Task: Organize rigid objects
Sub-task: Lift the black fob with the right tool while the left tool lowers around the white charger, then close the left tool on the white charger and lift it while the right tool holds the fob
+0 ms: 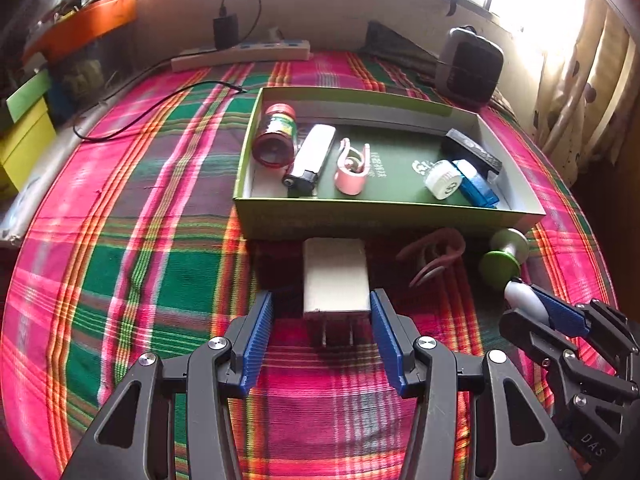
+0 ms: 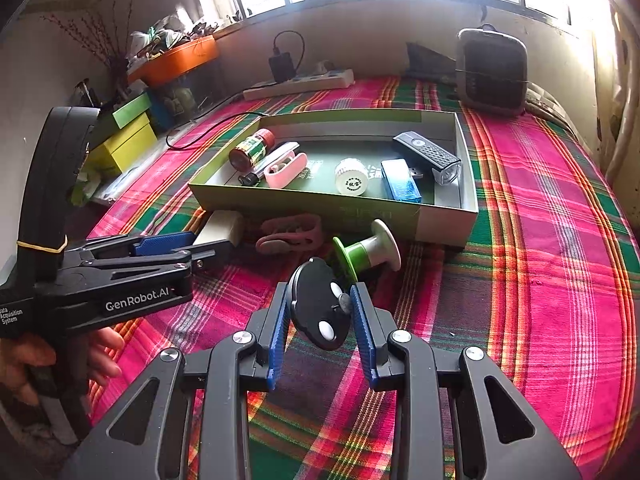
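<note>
On the plaid cloth a white charger plug (image 1: 335, 276) lies prongs toward me, between the blue pads of my left gripper (image 1: 322, 312). The gripper is open, with a gap showing on the plug's left side. In the right wrist view the left gripper (image 2: 212, 246) reaches to the charger plug (image 2: 222, 226) from the left. My right gripper (image 2: 320, 294) is shut on a black oval fob (image 2: 316, 312) with white buttons, held above the cloth. The right gripper (image 1: 524, 300) also shows at the left view's right edge. Behind stands a green box (image 1: 360, 204) (image 2: 304, 200) with several small items inside.
A pink clip (image 1: 432, 258) (image 2: 290, 236) and a green-and-white spool (image 1: 506, 256) (image 2: 366, 250) lie in front of the box. Behind it are a power strip (image 1: 240, 54), a black cable (image 1: 160, 100) and a dark speaker (image 2: 492, 72). Yellow boxes (image 2: 124, 146) stand at the left.
</note>
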`<state>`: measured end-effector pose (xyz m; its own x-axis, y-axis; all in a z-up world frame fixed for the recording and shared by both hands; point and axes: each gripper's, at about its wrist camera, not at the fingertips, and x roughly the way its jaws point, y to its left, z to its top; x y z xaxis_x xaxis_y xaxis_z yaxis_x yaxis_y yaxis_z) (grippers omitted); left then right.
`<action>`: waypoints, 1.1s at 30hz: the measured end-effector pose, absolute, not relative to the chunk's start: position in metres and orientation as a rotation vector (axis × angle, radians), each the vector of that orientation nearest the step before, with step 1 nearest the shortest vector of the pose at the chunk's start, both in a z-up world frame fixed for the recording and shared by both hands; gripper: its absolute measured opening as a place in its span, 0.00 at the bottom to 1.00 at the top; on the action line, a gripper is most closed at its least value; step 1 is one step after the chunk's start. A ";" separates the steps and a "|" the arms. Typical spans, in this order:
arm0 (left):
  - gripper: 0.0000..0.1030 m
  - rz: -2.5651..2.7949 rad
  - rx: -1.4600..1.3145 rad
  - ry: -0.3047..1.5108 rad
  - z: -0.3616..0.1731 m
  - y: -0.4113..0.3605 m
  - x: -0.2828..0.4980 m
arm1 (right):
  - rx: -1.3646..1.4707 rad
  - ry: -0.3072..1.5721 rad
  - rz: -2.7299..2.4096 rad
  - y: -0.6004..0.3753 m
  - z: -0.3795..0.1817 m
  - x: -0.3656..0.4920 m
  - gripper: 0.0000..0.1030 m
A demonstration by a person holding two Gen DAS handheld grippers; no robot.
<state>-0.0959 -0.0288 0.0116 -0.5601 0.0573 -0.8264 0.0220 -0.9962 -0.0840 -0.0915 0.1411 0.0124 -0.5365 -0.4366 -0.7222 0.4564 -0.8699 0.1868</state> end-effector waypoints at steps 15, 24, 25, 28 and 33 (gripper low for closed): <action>0.47 2.786 -1.425 -0.057 0.010 -0.028 -0.104 | 1.131 0.057 -2.389 0.136 0.009 -0.096 0.31; 0.47 2.802 -1.402 -0.039 0.009 -0.028 -0.104 | 1.141 0.076 -2.385 0.132 0.006 -0.097 0.31; 0.47 2.802 -1.399 -0.045 0.009 -0.028 -0.104 | 1.142 0.077 -2.384 0.132 0.005 -0.097 0.31; 0.39 2.813 -1.397 -0.039 0.009 -0.030 -0.104 | 1.145 0.081 -2.383 0.131 0.004 -0.097 0.31; 0.32 2.823 -1.392 -0.059 0.010 -0.035 -0.103 | 1.147 0.079 -2.382 0.131 0.004 -0.098 0.31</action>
